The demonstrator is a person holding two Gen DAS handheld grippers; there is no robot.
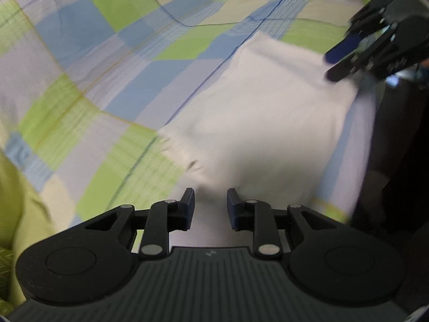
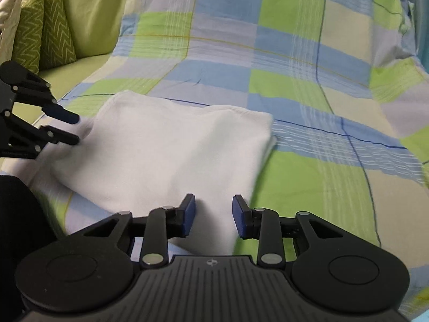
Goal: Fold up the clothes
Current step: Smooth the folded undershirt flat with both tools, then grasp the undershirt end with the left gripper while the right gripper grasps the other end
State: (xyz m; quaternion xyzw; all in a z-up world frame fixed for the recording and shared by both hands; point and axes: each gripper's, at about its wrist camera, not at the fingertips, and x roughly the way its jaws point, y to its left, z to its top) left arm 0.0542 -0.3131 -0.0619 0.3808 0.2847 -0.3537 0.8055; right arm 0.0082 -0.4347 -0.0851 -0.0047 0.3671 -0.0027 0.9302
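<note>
A white garment [image 2: 166, 150] lies folded into a rough rectangle on a checked blue, green and lilac sheet [image 2: 295, 86]. In the left wrist view the same white garment [image 1: 262, 123] is blurred. My left gripper [image 1: 210, 206] hangs open just over its near corner, nothing between the pads. From the right wrist view, that left gripper [image 2: 76, 130] sits open at the cloth's left edge. My right gripper [image 2: 213, 213] is open above the garment's near right corner. It shows in the left wrist view as the right gripper [image 1: 329, 65], open beside the far right edge.
Green zigzag cushions [image 2: 48, 29] and a plain green cushion [image 2: 93, 13] stand at the back left. The checked sheet [image 1: 93, 61] has ridges and creases. A dark area [image 1: 396, 161] borders the sheet's right edge; a dark shape [image 2: 18, 228] lies at the lower left.
</note>
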